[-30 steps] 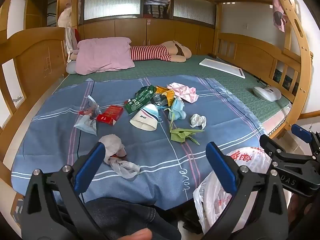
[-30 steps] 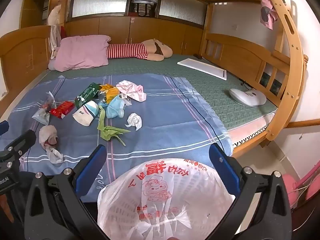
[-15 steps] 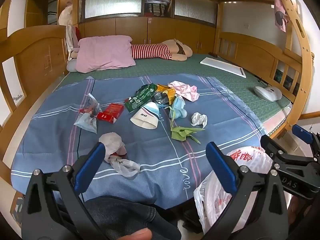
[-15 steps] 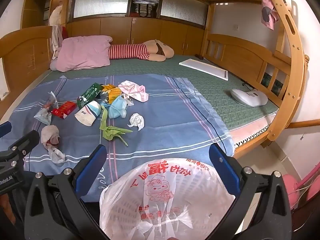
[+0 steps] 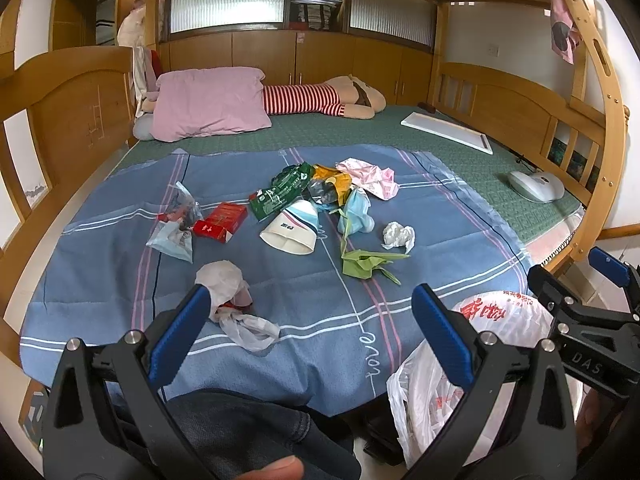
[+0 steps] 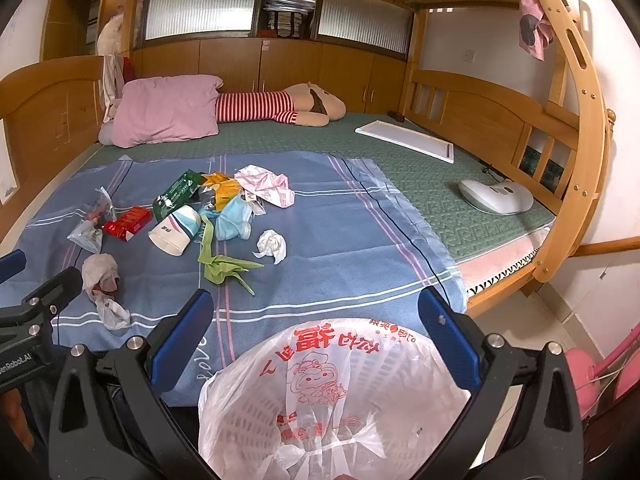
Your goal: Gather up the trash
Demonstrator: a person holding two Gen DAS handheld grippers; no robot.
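Trash lies scattered on a blue striped sheet: a crumpled white bag nearest me, a red box, a paper cup, green folded paper, a white tissue, a blue mask, a green packet and a pink wrapper. My left gripper is open over the sheet's near edge, just right of the crumpled bag. Open as well, my right gripper hovers above a bin lined with a white printed bag, which stands beside the bed.
A pink pillow and a striped plush toy lie at the far end of the green mat. A white board and a white device sit on the right. Wooden rails frame the bed. A person's knee in jeans is below.
Both views have drifted only slightly. Both grippers stay open, and no trash has moved.
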